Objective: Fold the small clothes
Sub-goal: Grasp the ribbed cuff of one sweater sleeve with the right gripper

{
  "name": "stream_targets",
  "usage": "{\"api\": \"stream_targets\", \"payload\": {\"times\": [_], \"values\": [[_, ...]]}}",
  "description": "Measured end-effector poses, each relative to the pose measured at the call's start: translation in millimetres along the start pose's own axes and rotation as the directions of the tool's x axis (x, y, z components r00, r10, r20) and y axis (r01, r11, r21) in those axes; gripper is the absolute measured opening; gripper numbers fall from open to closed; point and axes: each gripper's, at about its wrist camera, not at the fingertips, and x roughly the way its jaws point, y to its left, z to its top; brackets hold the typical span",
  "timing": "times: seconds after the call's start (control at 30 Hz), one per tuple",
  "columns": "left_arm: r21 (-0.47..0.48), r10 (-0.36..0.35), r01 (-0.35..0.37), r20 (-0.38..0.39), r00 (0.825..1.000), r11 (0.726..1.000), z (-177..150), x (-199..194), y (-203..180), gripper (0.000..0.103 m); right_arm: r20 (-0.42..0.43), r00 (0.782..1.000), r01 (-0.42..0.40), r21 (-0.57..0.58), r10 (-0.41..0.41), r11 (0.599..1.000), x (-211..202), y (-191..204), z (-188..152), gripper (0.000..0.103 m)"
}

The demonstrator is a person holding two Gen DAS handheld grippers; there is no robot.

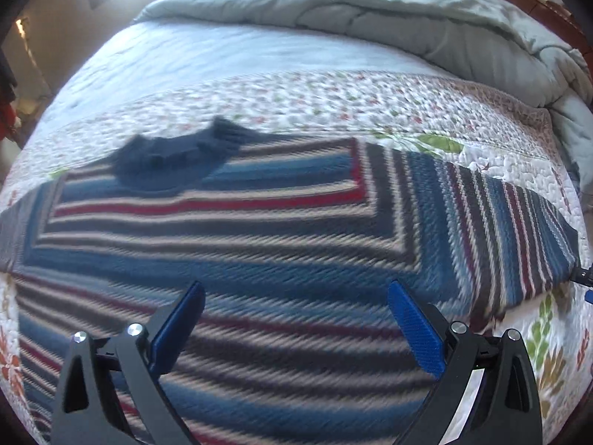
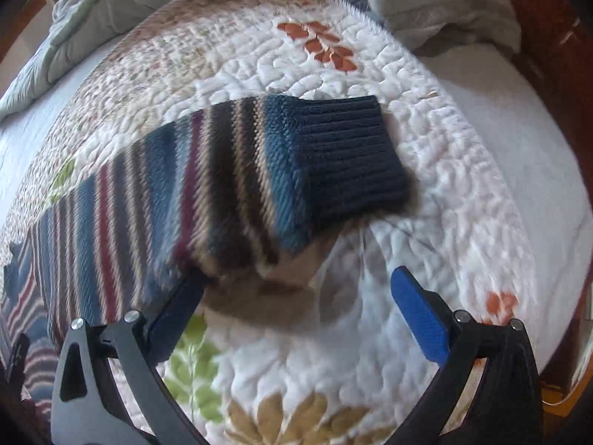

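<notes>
A striped knit sweater [image 1: 259,230] in blue, grey, cream and red lies spread flat on the quilt, its dark blue collar [image 1: 178,155] at the far left. My left gripper [image 1: 296,296] is open and empty, hovering over the sweater's body. In the right wrist view one striped sleeve [image 2: 207,185] stretches across the quilt and ends in a dark navy ribbed cuff [image 2: 352,155]. My right gripper [image 2: 296,285] is open and empty, just in front of the sleeve's near edge, with its left finger [image 2: 181,307] close beside that edge.
A white floral quilt [image 2: 426,222] covers the bed. A bunched grey-green duvet [image 1: 407,18] lies along the far side. A dark wooden bed frame [image 2: 548,55] runs at the right. A pale pillow [image 2: 437,3] sits beyond the cuff.
</notes>
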Motion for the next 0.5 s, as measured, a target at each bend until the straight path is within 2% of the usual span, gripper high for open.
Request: {"api": "stream_targets", "payload": {"times": [0.1,0.17,0.23,0.37,0.43,0.5], "values": [[0.025,0.016,-0.017,0.008,1.0,1.0,5,10,-15,0.099,-0.024,0.999,-0.041,-0.007,0.041,0.999,13,-4,7,0.1],[0.038,0.018,-0.019,0.012,1.0,0.999,6,14,-21,0.099,-0.011,0.991,-0.134,0.014,0.134,0.991,10,-15,7,0.1],[0.051,0.022,-0.023,0.022,1.0,0.998,6,17,-23,0.099,-0.021,0.984,-0.175,0.026,0.175,0.984,4,-24,3,0.1],[0.059,0.045,-0.046,0.021,0.999,0.997,4,24,-21,0.099,0.004,0.991,-0.134,-0.024,0.134,0.991,-19,-37,-4,0.1],[0.054,0.042,-0.042,0.001,0.999,0.998,1,31,-20,0.099,0.012,0.985,-0.172,-0.002,0.172,0.985,-26,-47,-2,0.1],[0.046,0.043,-0.042,-0.009,0.999,0.998,-1,35,-20,0.099,0.012,0.986,-0.164,0.027,0.163,0.986,-25,-56,3,0.1]]}}
